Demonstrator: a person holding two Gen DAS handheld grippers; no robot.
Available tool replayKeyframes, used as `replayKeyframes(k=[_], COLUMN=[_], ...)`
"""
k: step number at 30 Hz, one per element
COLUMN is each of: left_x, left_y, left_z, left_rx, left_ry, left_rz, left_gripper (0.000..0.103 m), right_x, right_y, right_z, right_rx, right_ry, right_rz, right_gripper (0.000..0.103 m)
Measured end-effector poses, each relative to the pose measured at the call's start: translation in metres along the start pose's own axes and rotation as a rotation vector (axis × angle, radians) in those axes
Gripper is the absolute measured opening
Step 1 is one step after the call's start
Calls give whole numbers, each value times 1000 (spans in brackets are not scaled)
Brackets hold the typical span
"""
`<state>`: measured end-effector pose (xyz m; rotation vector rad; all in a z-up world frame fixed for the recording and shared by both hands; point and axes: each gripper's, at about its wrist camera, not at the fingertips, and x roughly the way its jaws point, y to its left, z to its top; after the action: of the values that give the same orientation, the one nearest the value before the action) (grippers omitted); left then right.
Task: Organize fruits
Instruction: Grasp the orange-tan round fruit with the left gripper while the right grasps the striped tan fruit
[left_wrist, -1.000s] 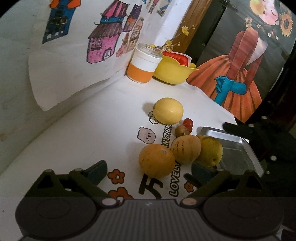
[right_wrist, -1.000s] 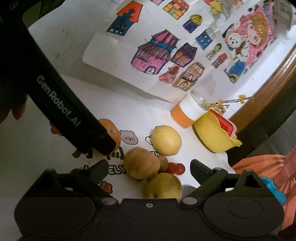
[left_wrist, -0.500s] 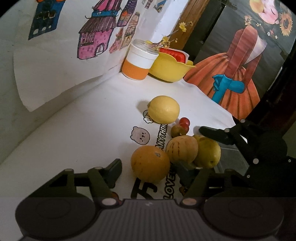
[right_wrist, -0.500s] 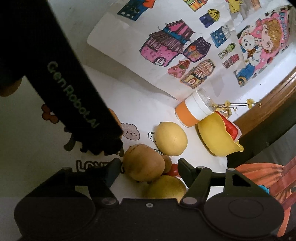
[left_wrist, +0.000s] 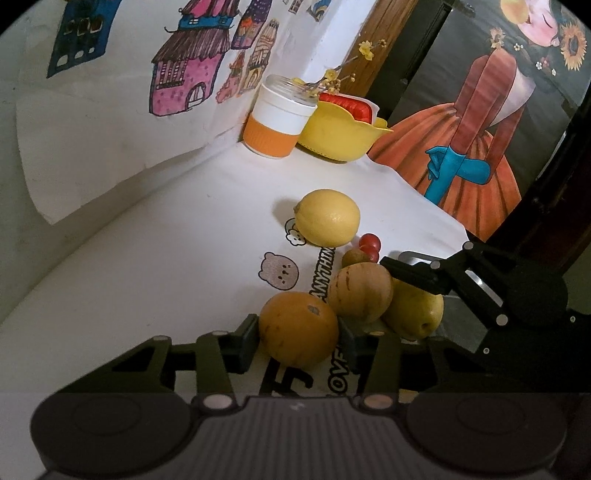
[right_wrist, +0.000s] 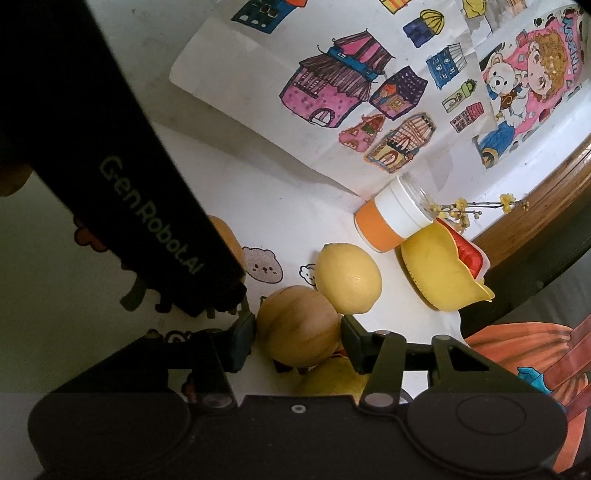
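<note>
Left wrist view: left gripper (left_wrist: 298, 338), jaws closed against orange (left_wrist: 298, 334), mid-surface. Right wrist view: right gripper (right_wrist: 297, 341), jaws closed against striped tan fruit (right_wrist: 297, 336), touching lemon (right_wrist: 349, 277). Yellow bowl (left_wrist: 341, 138) at far corner.

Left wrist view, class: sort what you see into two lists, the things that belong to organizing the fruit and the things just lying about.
Part of the job:
orange, between the left gripper fingers
striped melon
lemon
yellow pear
small red fruits
metal tray
right gripper

Lying about:
orange-and-white cup
yellow bowl
house drawings
</note>
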<state>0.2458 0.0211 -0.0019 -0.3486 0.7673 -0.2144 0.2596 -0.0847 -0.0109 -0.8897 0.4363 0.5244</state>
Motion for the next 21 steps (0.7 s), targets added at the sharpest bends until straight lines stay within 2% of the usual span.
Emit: replayKeyframes(k=[5,12,16,21], left_x=[-5,-14,-20,-24], left_y=[3,6,3,-10], left_z=[-3,-5,-6,-6], left_rx=[-25,-36,-31,-9], left_ry=[-13,-34,-45,-55], left_rz=[16,39,32,7], left_gripper=[48,48,48,48], right_x=[-4,-26,-43,-65], right_y=[-1,11,11,-1], right_z=[-2,-2,-4,-12], right_rx=[29,-6,-13,40], right_ry=[-18,-80,-106,-105], right_rz=[1,-54,-95,-134], right_gripper=[51,51,51,51])
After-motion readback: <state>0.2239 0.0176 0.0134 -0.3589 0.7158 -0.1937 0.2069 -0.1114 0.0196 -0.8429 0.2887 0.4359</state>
